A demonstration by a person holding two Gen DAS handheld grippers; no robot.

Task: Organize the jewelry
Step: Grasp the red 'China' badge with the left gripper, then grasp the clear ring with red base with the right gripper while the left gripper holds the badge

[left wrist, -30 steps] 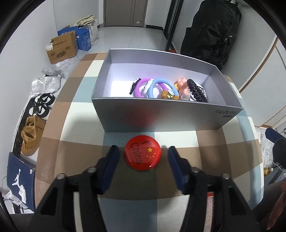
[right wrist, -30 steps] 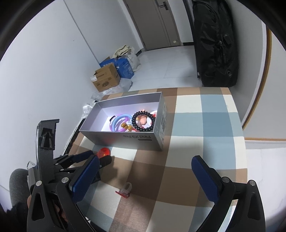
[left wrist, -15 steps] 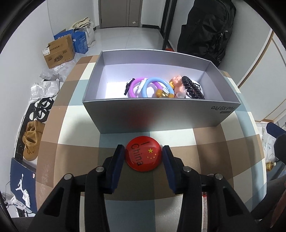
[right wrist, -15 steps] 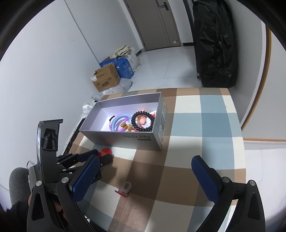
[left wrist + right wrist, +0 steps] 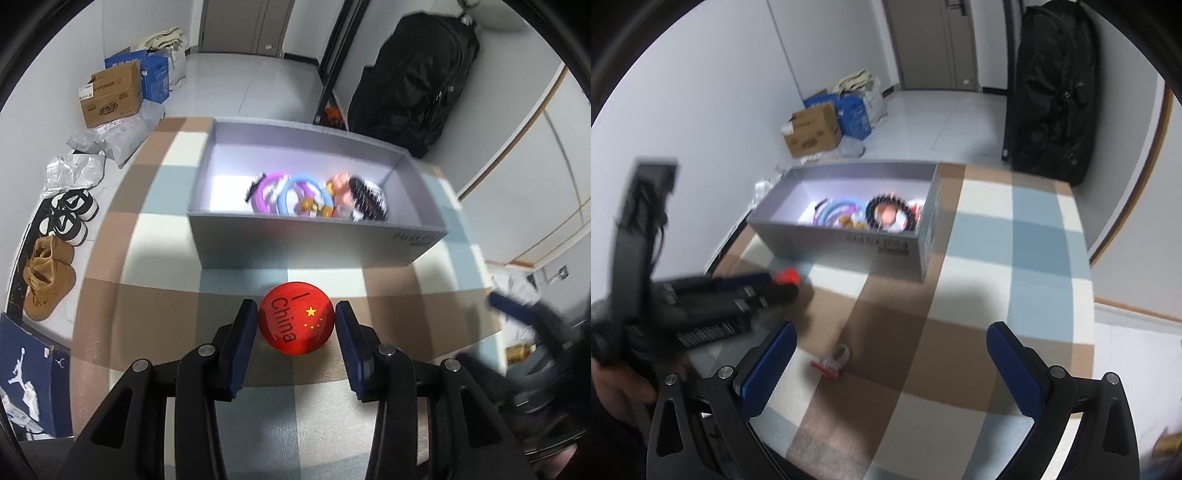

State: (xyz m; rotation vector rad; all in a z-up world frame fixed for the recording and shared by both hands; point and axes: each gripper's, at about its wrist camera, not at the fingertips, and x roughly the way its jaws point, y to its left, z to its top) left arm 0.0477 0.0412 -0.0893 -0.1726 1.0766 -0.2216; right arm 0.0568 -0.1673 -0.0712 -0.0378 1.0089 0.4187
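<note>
Red "I China" badge (image 5: 296, 322): pinched between the pads of the left tongs (image 5: 296, 325), on the checkered tabletop (image 5: 155, 258) just before the grey box (image 5: 317, 240). Right tongs (image 5: 891, 354): spread wide, holding nothing. Right view alone shows a small red-and-white clip (image 5: 833, 362) lying on the tabletop between its pads.
</note>
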